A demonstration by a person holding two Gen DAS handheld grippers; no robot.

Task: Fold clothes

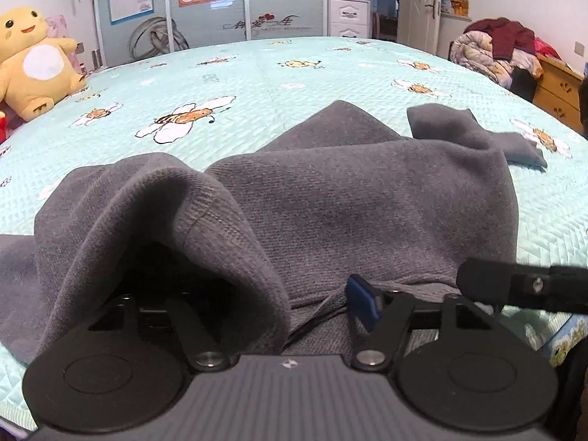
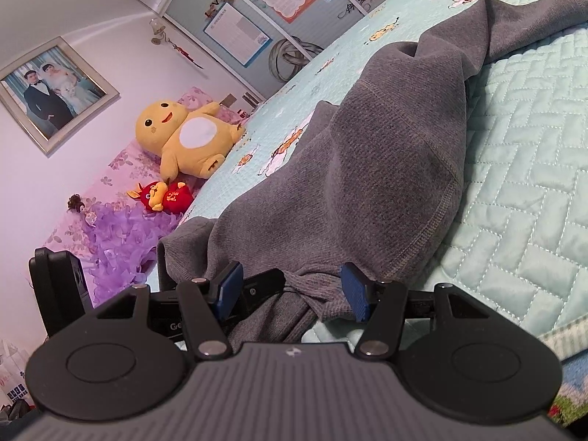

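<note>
Under grey garment [image 1: 330,202], left tongs [image 1: 257,294] half-hidden.

We see a charcoal-grey knit garment [image 1: 367,198] spread over a pale mint quilted bedspread [image 1: 294,70] printed with orange-and-white bees. A yellow plush toy [image 2: 187,136] with a white belly sits on pink floral bedding [image 2: 125,169], beside a red plush [image 2: 165,194] and purple ruffles [image 2: 117,242].

Relative to the grey knitted cotton garment [image 1: 330,198], the left gripper [image 1: 279,305] bites its near hem, one finger buried under a fold. The right gripper [image 2: 290,290] pinches bunched hem alongside.
</note>
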